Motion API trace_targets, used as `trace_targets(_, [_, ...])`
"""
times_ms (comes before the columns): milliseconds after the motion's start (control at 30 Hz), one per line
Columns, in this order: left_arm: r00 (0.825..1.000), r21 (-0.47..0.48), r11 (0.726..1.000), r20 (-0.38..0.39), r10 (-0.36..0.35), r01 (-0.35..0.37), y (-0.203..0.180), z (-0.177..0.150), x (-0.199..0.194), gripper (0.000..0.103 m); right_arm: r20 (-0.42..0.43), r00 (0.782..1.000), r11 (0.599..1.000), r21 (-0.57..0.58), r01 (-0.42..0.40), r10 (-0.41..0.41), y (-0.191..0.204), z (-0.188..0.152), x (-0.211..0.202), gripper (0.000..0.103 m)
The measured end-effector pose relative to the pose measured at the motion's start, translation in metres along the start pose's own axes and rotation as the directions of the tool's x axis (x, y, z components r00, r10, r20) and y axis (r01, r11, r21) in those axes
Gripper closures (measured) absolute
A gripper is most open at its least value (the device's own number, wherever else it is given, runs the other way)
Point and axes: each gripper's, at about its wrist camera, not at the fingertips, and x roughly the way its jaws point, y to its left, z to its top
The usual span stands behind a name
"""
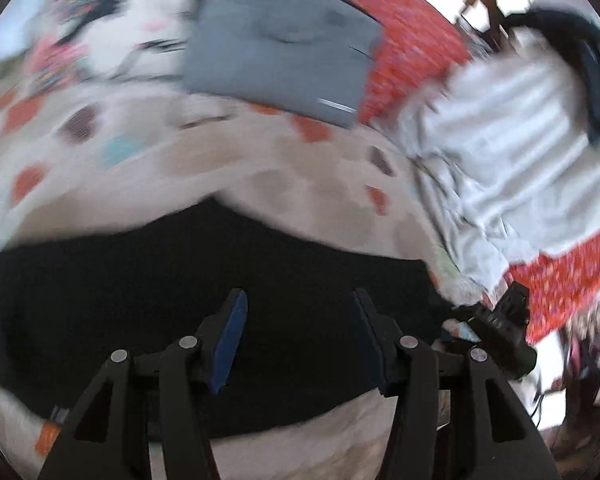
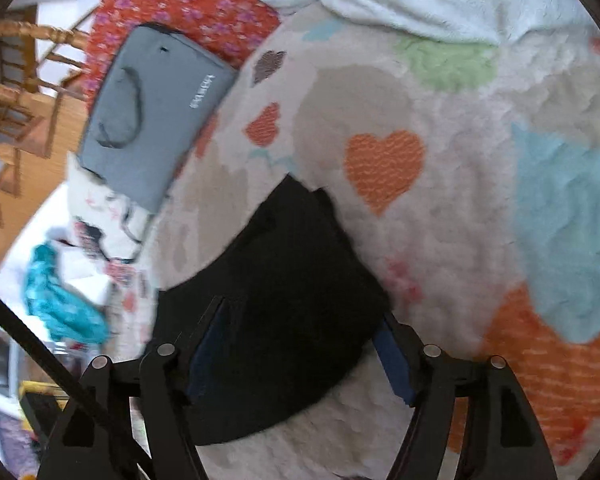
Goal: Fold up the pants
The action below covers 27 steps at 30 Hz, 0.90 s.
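Black pants (image 2: 292, 300) lying flat on a cream blanket (image 2: 440, 240) with coloured hearts, left gripper (image 1: 298, 304) above them with jaws apart and empty, right gripper (image 2: 300, 332) over the pants' edge, jaws wide, pads not pressing, grey bag (image 2: 152, 116) beyond

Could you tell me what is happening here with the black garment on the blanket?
A person is folding black pants on a heart-patterned blanket, with a hand-held gripper in each hand. The right hand-held gripper stands open over the dark fabric, not pinching it. The left hand-held gripper is also open above the pants, nothing between its pads. A grey case lies beyond, apart from the pants.
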Motion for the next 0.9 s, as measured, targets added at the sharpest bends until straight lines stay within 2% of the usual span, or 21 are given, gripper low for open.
trace_targets(33, [1.000,0.055,0.998,-0.028,-0.007,0.009,-0.021,0.010,0.016,0.050,0.023,1.000,1.000,-0.006,-0.006,0.006,0.002,-0.003,0.000,0.027])
trace_targets(133, [0.991,0.173,0.984,-0.130,-0.016,0.039,-0.071,0.034,0.069,0.050,0.008,1.000,0.999,-0.028,-0.020,0.020,0.006,-0.003,0.002,0.027])
trace_targets(333, [0.952,0.318,0.937,-0.303,-0.042,0.142,-0.147,0.049,0.162,0.050,-0.002,0.998,0.998,0.001,-0.067,0.067,-0.005,-0.003,-0.001,0.032])
trace_targets(500, [0.914,0.394,0.898,-0.404,-0.021,0.195,-0.173,0.042,0.222,0.050,0.003,0.998,0.998,-0.020,-0.061,0.061,-0.002,-0.005,0.000,0.032])
trace_targets(633, [0.879,0.374,0.892,-0.474,-0.050,0.253,-0.176,0.038,0.251,0.050,0.006,0.999,0.998,-0.048,-0.049,0.049,0.003,-0.006,0.003,0.032])
trace_targets(733, [0.847,0.378,0.875,-0.527,-0.065,0.302,-0.184,0.028,0.263,0.050,0.020,1.000,0.996,-0.092,-0.016,0.018,0.010,-0.007,0.007,0.032])
trace_targets(767, [0.847,0.402,0.865,-0.530,-0.047,0.299,-0.189,0.023,0.264,0.050,0.022,1.000,0.994,-0.110,-0.001,0.004,0.013,-0.008,0.009,0.036])
trace_targets(800, [0.858,0.446,0.849,-0.513,-0.016,0.283,-0.194,0.019,0.262,0.052,0.019,1.000,0.993,-0.122,0.009,-0.007,0.015,-0.008,0.010,0.047])
trace_targets(833, [0.864,0.479,0.833,-0.503,0.001,0.278,-0.199,0.015,0.260,0.074,0.009,1.000,0.992,-0.128,0.013,-0.012,0.016,-0.008,0.012,0.055])
trace_targets(867, [0.867,0.495,0.825,-0.499,0.012,0.273,-0.200,0.013,0.258,0.082,-0.004,1.000,0.992,-0.123,0.005,-0.006,0.016,-0.007,0.013,0.069])
trace_targets(900, [0.870,0.493,0.826,-0.494,0.006,0.275,-0.198,0.013,0.255,0.084,-0.012,1.000,0.993,-0.116,-0.003,0.002,0.016,-0.007,0.014,0.073])
